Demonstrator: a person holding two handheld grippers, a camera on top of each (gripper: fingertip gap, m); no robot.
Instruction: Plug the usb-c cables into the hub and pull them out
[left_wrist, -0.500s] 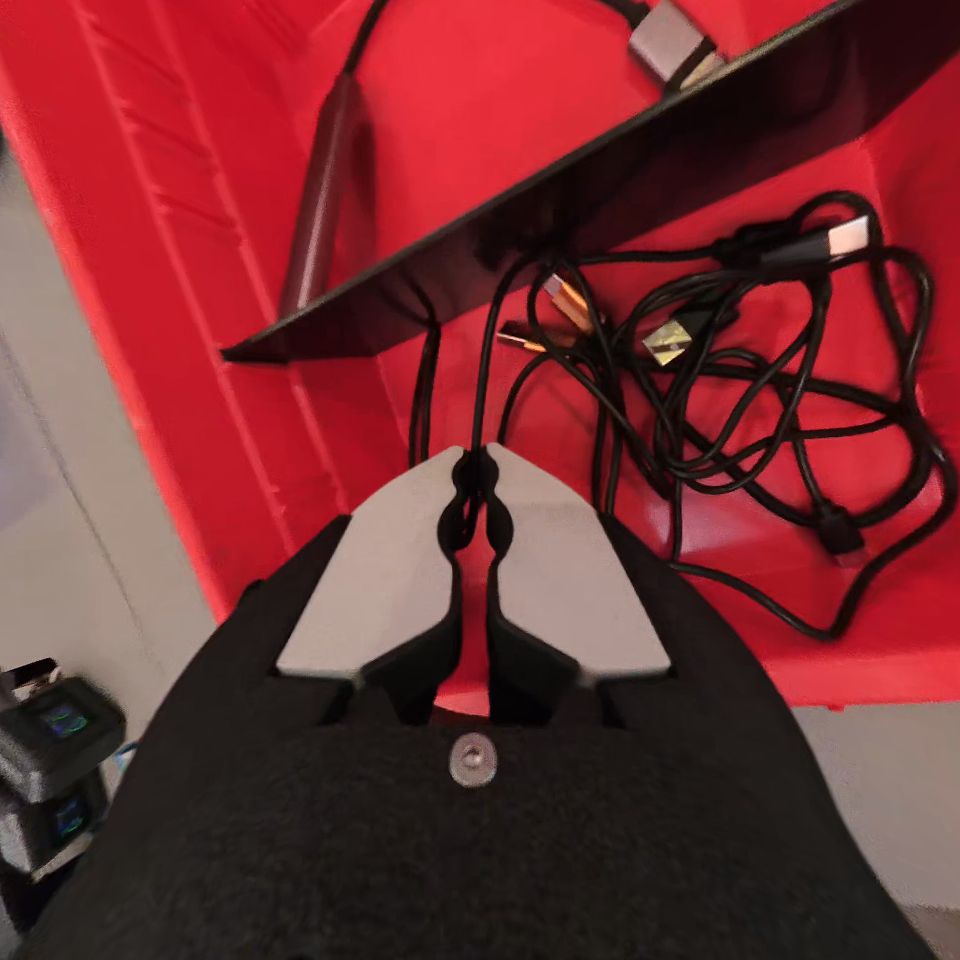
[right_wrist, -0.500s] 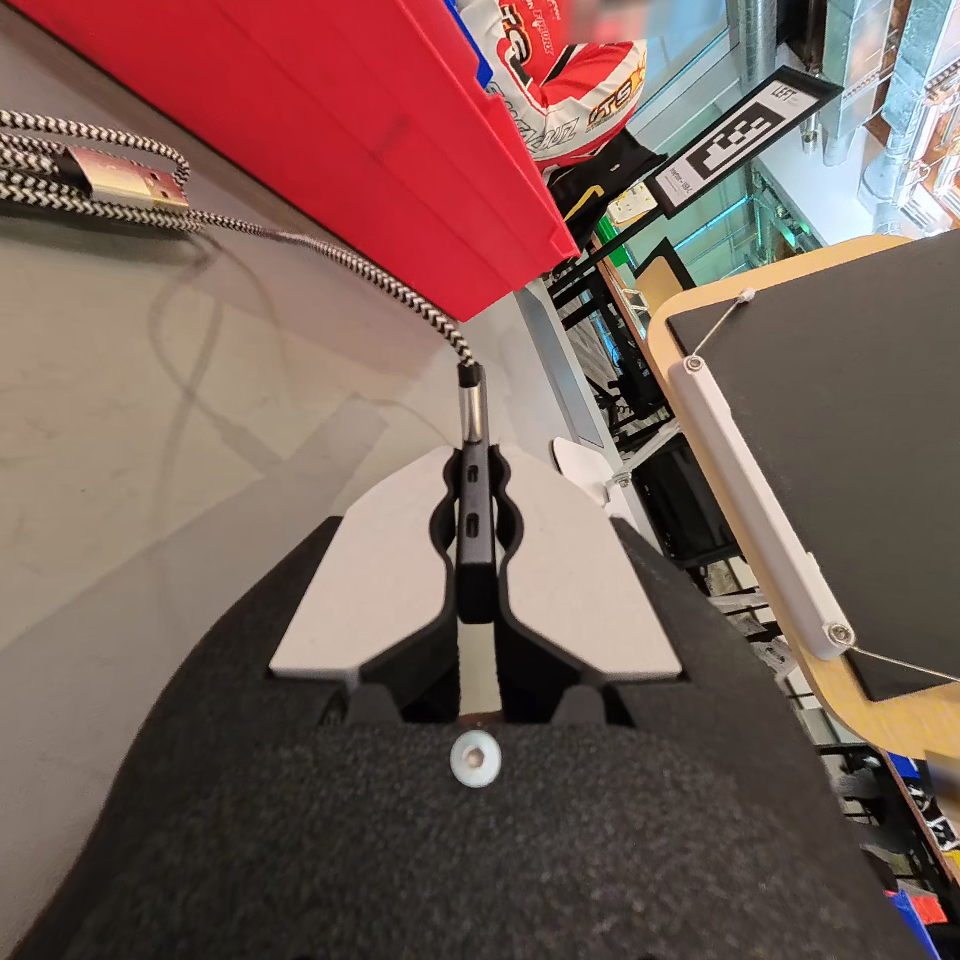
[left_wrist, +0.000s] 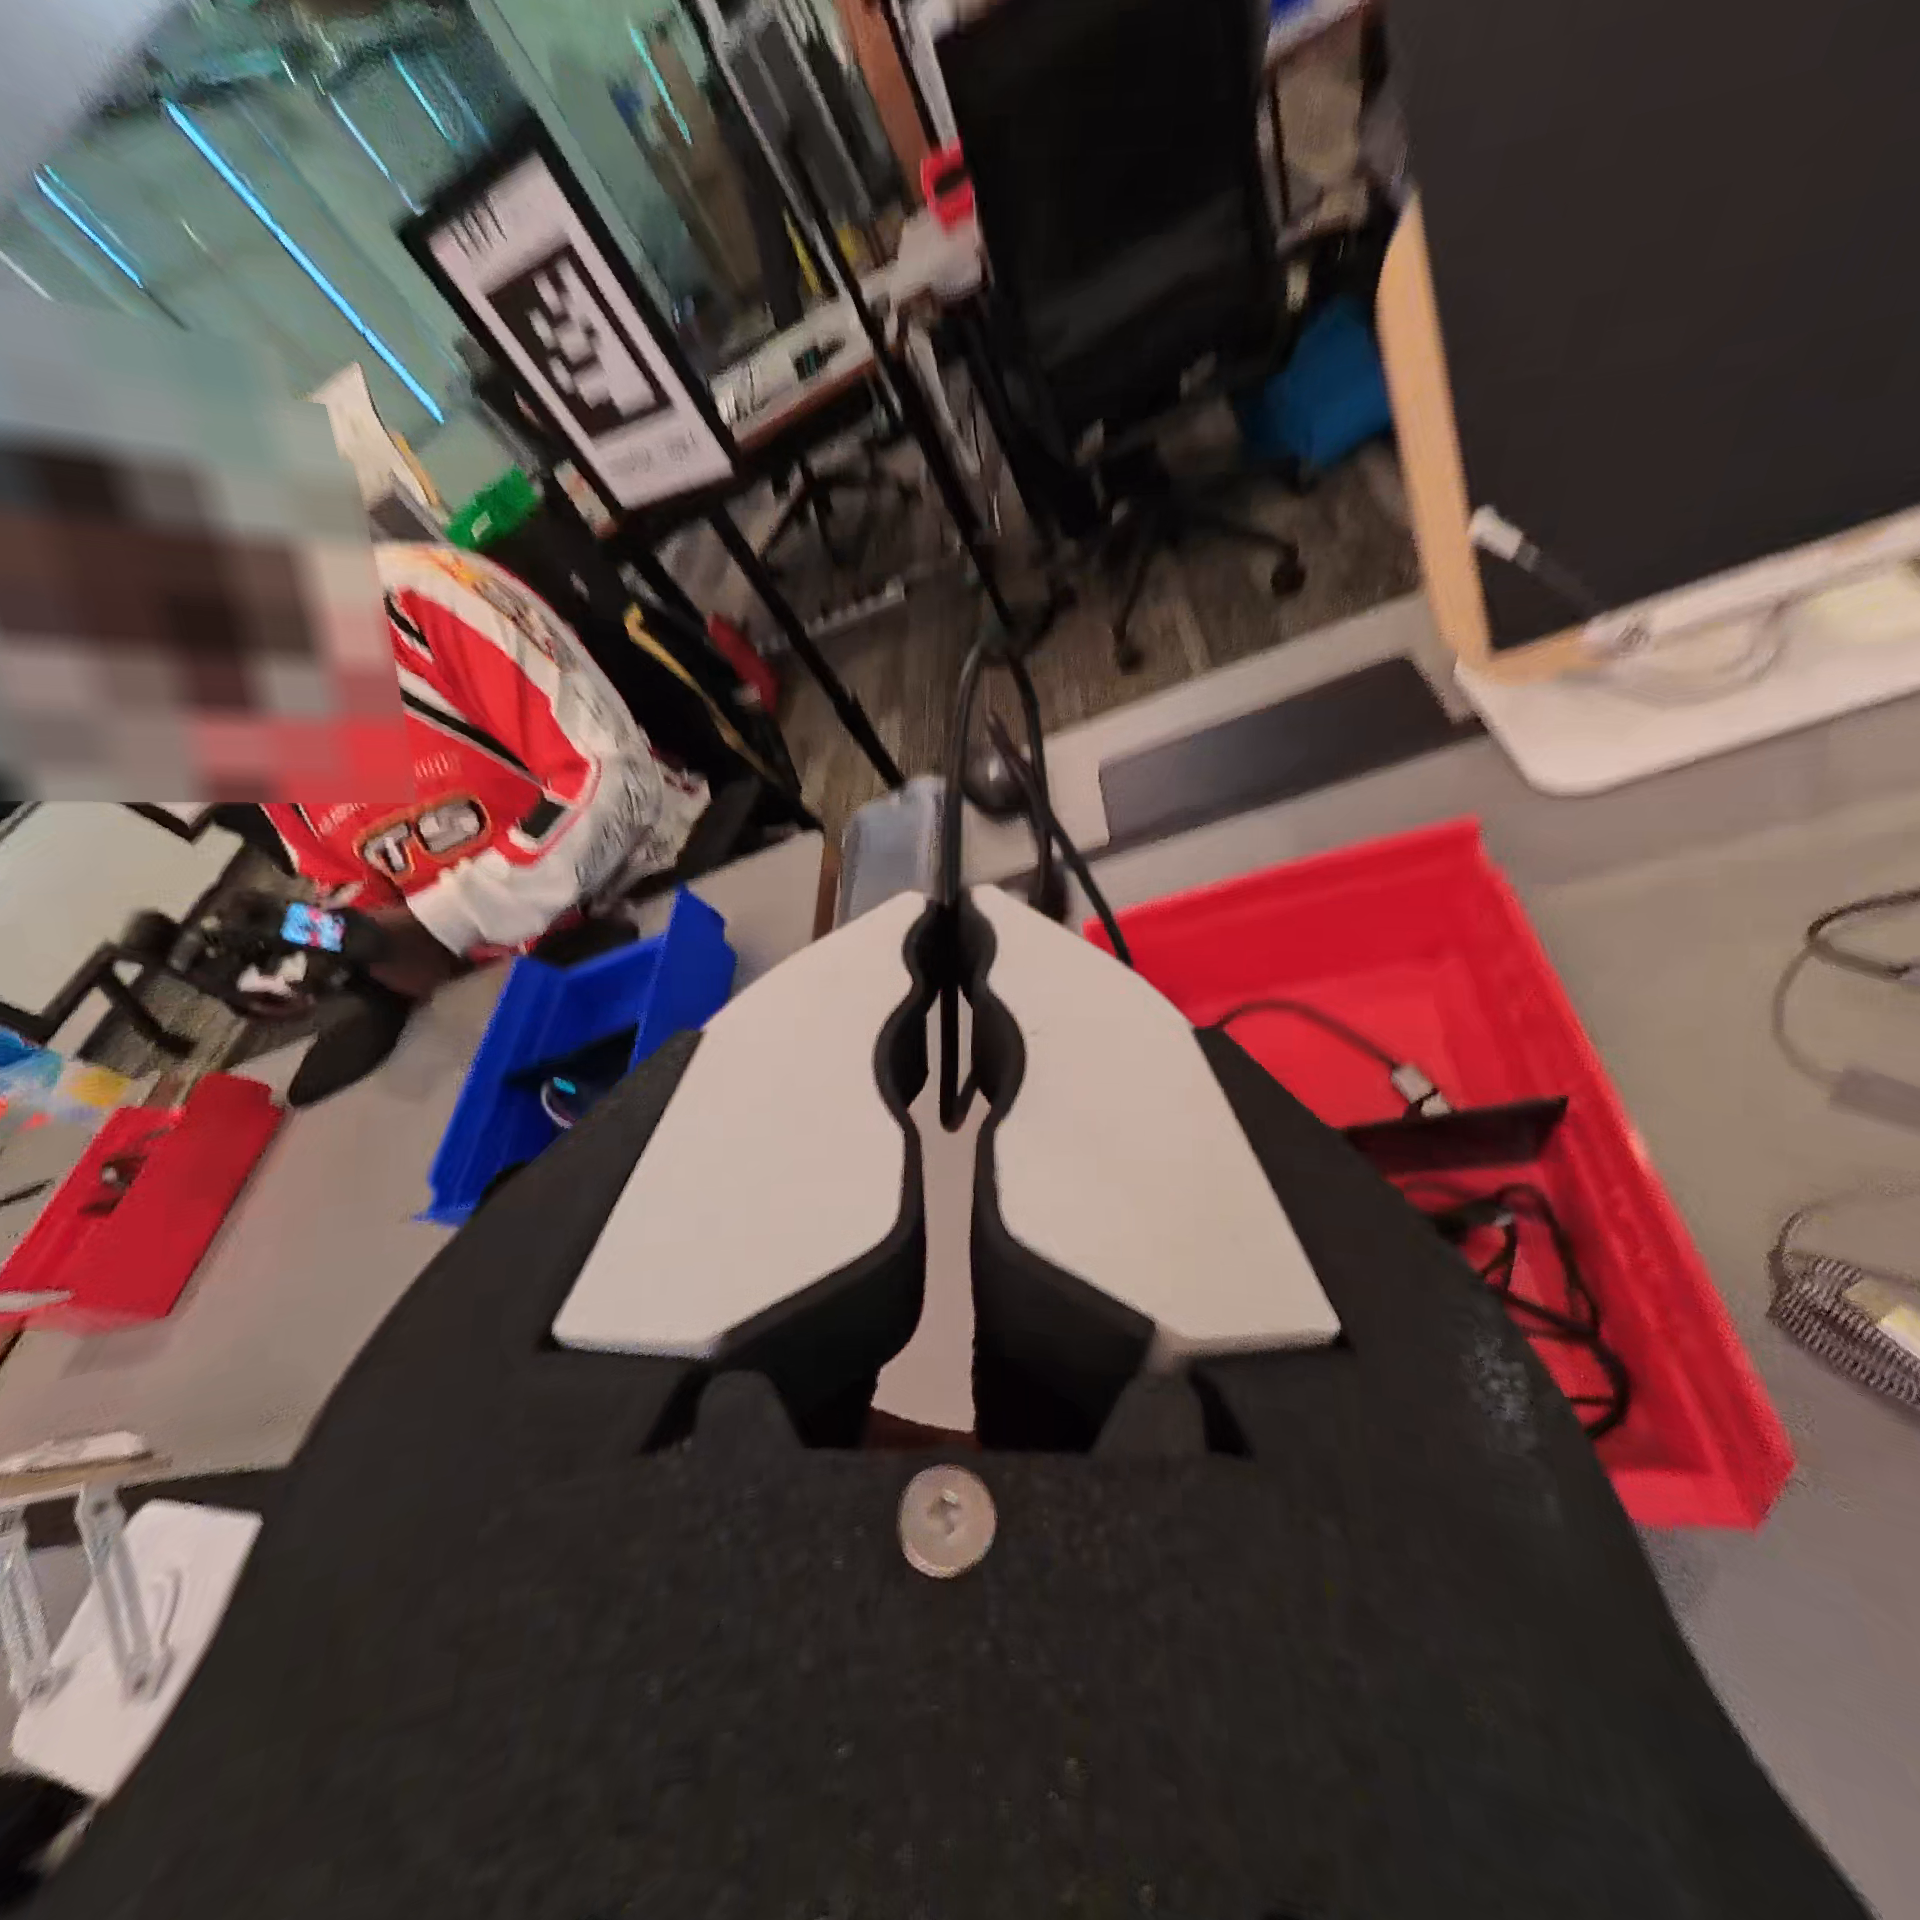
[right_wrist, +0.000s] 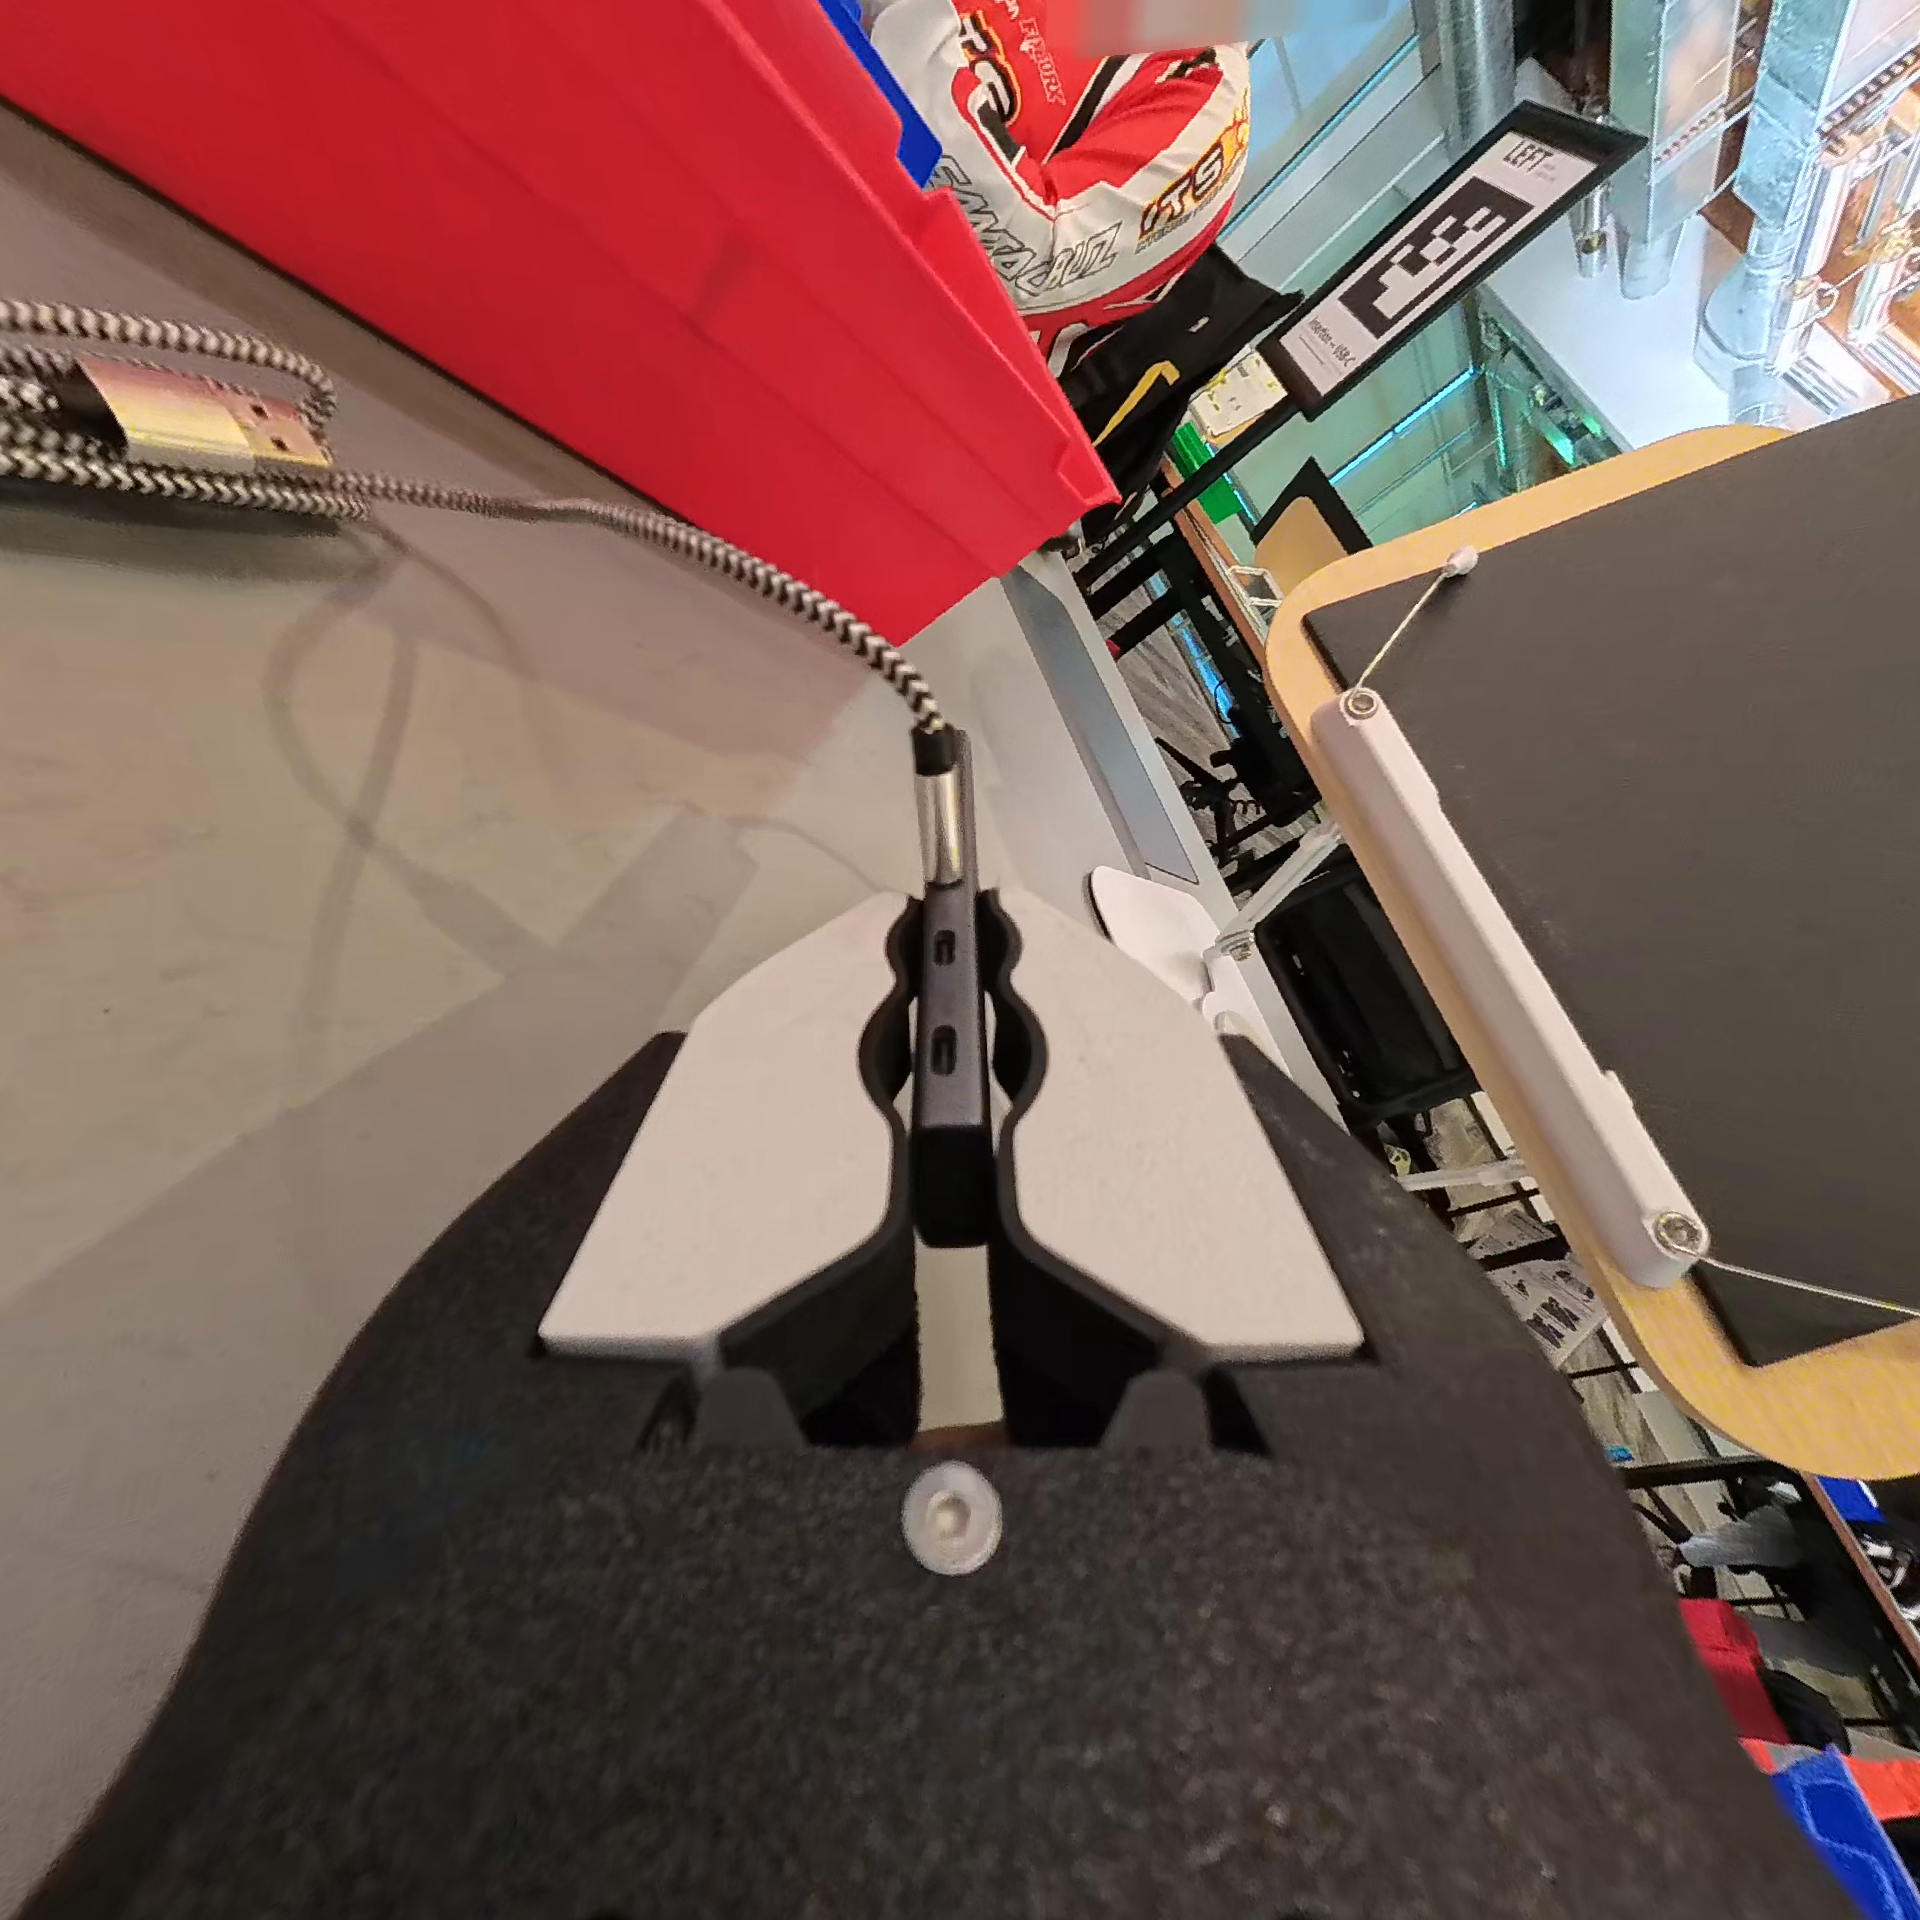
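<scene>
The dark grey hub (right_wrist: 948, 1060) lies lengthwise along the right gripper (right_wrist: 951, 914), clamped between its fingertips with two small ports facing up, and a braided black-and-white cable (right_wrist: 727, 561) is plugged into its far end and trails left over the grey table (right_wrist: 312, 831). The thin black cable (left_wrist: 954, 831) rises out of the left gripper (left_wrist: 954, 904), pinched between the closed tips, then loops down toward the red bin (left_wrist: 1507, 935). A framed marker board bears writing.

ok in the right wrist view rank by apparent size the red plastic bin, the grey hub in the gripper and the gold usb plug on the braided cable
1. Red plastic bin, by far largest.
2. Grey hub.
3. Gold usb plug.
The hub and plug look nearly alike, and the hub is nearer the camera, so their order is unsure.
</scene>
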